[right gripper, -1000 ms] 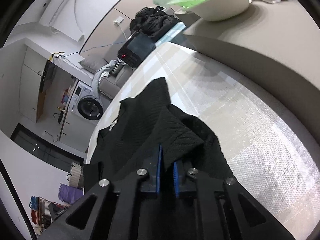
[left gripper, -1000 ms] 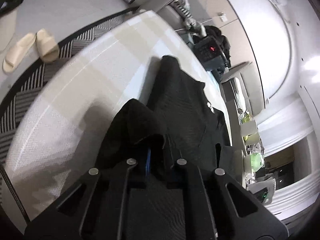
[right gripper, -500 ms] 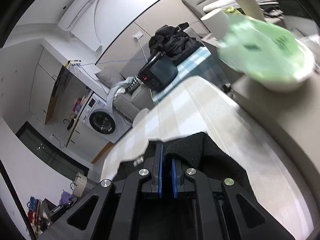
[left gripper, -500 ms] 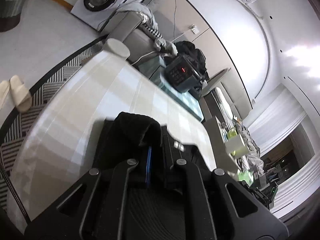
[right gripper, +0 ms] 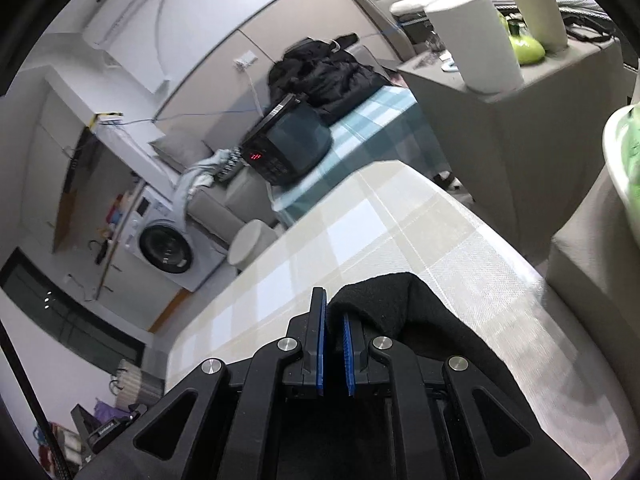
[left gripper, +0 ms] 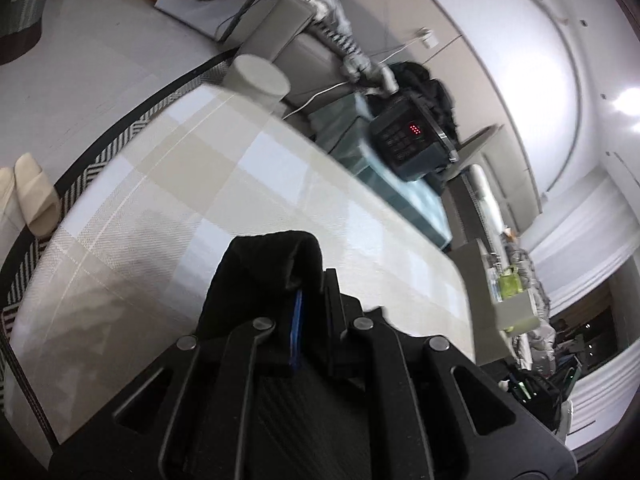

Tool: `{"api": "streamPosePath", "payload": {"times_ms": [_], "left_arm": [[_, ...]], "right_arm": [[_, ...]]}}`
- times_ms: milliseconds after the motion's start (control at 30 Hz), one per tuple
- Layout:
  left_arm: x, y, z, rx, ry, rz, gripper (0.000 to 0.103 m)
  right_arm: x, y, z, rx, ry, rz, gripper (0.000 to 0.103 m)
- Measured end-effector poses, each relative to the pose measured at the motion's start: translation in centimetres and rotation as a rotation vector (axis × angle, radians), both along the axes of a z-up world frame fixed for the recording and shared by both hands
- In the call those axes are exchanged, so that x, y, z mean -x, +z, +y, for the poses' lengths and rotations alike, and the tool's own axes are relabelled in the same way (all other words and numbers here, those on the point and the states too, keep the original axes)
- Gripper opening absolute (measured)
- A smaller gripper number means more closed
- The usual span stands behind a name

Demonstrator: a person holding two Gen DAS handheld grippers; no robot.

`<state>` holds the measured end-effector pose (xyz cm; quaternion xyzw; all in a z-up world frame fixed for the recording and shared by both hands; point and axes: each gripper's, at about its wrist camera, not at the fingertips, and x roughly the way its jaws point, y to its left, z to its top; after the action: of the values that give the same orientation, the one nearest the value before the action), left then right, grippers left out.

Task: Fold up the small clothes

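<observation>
No legible text. Dark boxy appliance w/ keypad (left gripper: 412, 140) (right gripper: 286, 148) shows red LED digits, too blurred to read. Small black device (right gripper: 108, 428) bears white lettering, unreadable.

The left gripper (left gripper: 310, 300) is a matte black frame of angular linkage arms with triangular cut-outs, four round silver screw heads set in a row across its top, and a ribbed dark panel between the arms. A thin blue pad lines the inner face of a finger (left gripper: 297, 320). The right gripper (right gripper: 334, 320) shares the same black build and silver screws, its two narrow fingers (right gripper: 319, 332) each faced with a bright blue ridged strip.
</observation>
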<state>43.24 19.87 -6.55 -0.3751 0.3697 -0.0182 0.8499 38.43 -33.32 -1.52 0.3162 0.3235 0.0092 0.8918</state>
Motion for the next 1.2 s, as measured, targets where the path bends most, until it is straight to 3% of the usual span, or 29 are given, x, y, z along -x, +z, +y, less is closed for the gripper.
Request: {"api": "streamPosePath", "payload": {"times_ms": [67,200,300,500,733,867,967,1067,1200], "left_arm": [[-0.8,-1.7,0.6,0.012,0.001,0.049,0.008],[-0.6,-3.4,1.9,-0.002,0.034,0.098,0.028],[0.2,-2.8,2.6,-0.047,0.061,0.089,0.040],[3.4,0.0,1.9,-0.108,0.040,0.027,0.049],[5.9,1.1,-2.9,-0.172,-0.136,0.025,0.050],[5.3,0.2,-6.3,-0.242,-0.251,0.068,0.050],[4.2,-0.9,-8.8,-0.276,-0.329,0.118,0.050],[2.9,-2.0,-10.5,-0.285,-0.374,0.152,0.050],[1.0,-2.7,-11.3,-0.303,-0.373,0.161,0.050]], "right_arm": [[-0.7,-1.0,-0.4,-0.002,-0.024,0.031,0.008],[-1.5,-3.0,-1.6,-0.038,-0.020,0.117,0.012],[-0.8,-3.2,-1.5,-0.005,-0.001,0.123,0.013],[1.3,-2.6,-0.6,0.069,0.017,0.115,0.016],[2.2,0.2,-1.0,0.091,-0.019,0.041,0.030],[2.7,2.2,-0.3,0.155,0.032,0.018,0.035],[3.2,2.2,1.3,0.182,0.111,0.051,0.036],[3.8,0.6,4.3,0.216,0.266,0.118,0.036],[3.5,-2.4,8.3,0.315,0.407,0.192,0.036]]}}
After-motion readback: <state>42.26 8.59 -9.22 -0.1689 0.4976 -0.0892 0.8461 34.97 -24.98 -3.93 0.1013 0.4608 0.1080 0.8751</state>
